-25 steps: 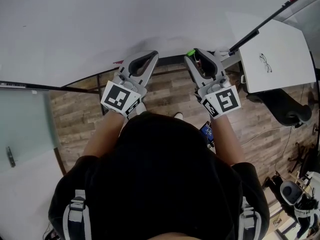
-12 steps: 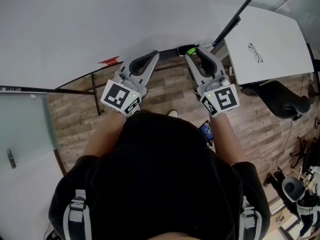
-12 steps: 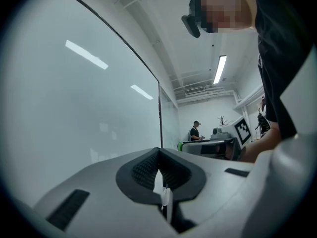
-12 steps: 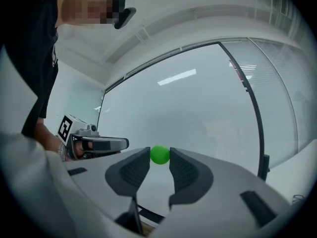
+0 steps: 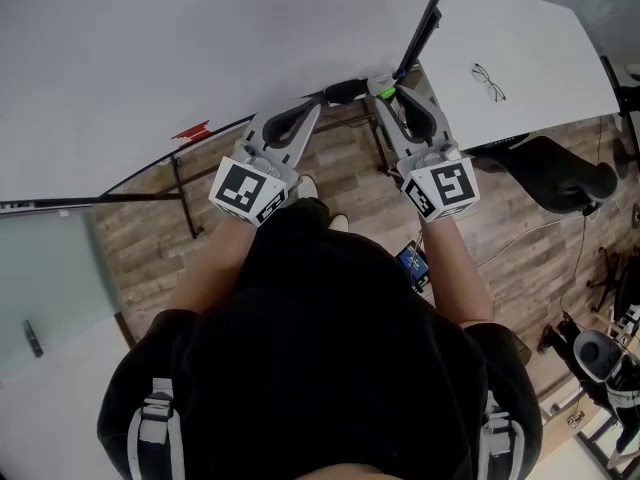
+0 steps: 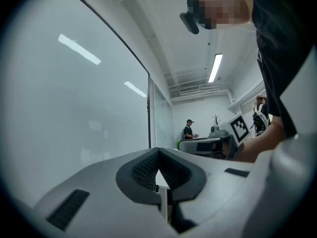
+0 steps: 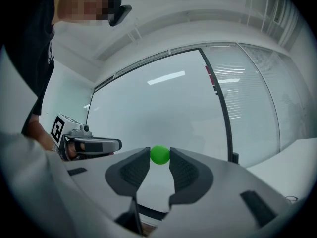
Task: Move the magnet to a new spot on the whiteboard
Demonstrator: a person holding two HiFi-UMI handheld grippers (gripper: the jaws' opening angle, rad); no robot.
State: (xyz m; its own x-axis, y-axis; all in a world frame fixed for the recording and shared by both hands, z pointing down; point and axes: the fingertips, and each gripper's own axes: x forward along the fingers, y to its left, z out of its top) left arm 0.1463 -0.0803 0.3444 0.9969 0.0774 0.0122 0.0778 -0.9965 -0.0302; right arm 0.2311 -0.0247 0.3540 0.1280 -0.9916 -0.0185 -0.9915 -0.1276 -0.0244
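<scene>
We face the whiteboard (image 5: 200, 38), which fills the head view from 9 to 1 o'clock. Our left gripper (image 6: 158, 151) is pinched together on nothing. Our right gripper (image 5: 387, 89) clamps the green magnet (image 7: 159, 154) at its tips, near the board's lower edge at 12 o'clock. We judge the magnet light, rigid, round and slippery, so it is best squeezed across its middle.

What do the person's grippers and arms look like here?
Both the left gripper and right gripper are light grey and tapering, with dark ribbed pads inside the jaws. Each carries a white cube with black square markers. The person wears a black short-sleeved top; forearms are bare.
</scene>
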